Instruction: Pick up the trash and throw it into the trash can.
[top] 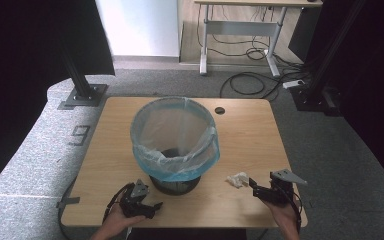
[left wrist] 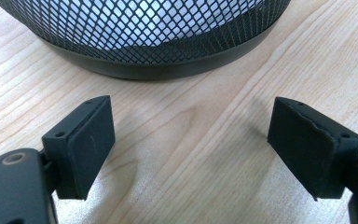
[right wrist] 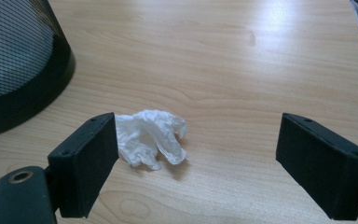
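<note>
A black mesh bin (top: 175, 145) lined with a blue plastic bag stands in the middle of the wooden table (top: 245, 130). A crumpled white tissue (top: 237, 179) lies on the table to the bin's right. My right gripper (top: 254, 186) is open just right of the tissue, which lies ahead of its left jaw (right wrist: 151, 136), untouched. My left gripper (top: 156, 205) is open near the front edge, below the bin, with bare wood between its jaws (left wrist: 191, 149). The bin's base (left wrist: 168, 65) is close in front of it.
A round cable hole (top: 220, 110) sits at the table's far right. Grey carpet surrounds the table, with black stand feet (top: 85, 95) at the far left and far right. A desk frame with loose cables (top: 250, 55) stands beyond.
</note>
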Available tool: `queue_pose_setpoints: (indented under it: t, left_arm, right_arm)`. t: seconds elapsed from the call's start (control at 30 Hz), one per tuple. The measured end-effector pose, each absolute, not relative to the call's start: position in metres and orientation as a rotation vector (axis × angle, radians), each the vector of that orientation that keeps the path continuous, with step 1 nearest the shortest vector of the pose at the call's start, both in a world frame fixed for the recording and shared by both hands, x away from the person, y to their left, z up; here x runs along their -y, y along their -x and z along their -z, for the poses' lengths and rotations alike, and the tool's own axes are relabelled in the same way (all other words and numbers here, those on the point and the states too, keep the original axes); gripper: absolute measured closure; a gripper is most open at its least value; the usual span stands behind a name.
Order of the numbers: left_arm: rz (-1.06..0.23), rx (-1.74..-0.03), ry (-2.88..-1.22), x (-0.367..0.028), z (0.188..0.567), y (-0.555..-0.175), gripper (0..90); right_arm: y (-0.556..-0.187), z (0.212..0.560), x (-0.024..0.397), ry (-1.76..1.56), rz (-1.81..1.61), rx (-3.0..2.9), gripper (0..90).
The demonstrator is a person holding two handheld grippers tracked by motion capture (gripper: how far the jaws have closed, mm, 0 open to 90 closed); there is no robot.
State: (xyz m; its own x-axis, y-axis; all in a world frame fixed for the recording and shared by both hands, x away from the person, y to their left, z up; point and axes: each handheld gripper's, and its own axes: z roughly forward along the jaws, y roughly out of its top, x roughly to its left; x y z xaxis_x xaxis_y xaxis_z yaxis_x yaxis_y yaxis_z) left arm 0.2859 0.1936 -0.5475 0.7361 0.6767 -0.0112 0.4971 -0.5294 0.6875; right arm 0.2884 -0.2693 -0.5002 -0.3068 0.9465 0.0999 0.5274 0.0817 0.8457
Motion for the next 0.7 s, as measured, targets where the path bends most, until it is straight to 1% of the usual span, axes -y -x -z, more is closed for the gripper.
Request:
queue_pose_setpoints:
  t: [0.3,0.7]
  left_arm:
    - [-0.336,-0.881,-2.243,-0.1935,0.5476,-0.2859,14.7]
    - [-0.336,-0.881,-2.243,-0.1935,0.5476,-0.2859,14.7]
  right_arm:
    - [-0.2790,0.4978,0.2671,-1.439,-1.159,-1.900,13.7]
    - [-0.2810,0.4988,0.2716,-1.453,-1.160,-1.883,16.9]
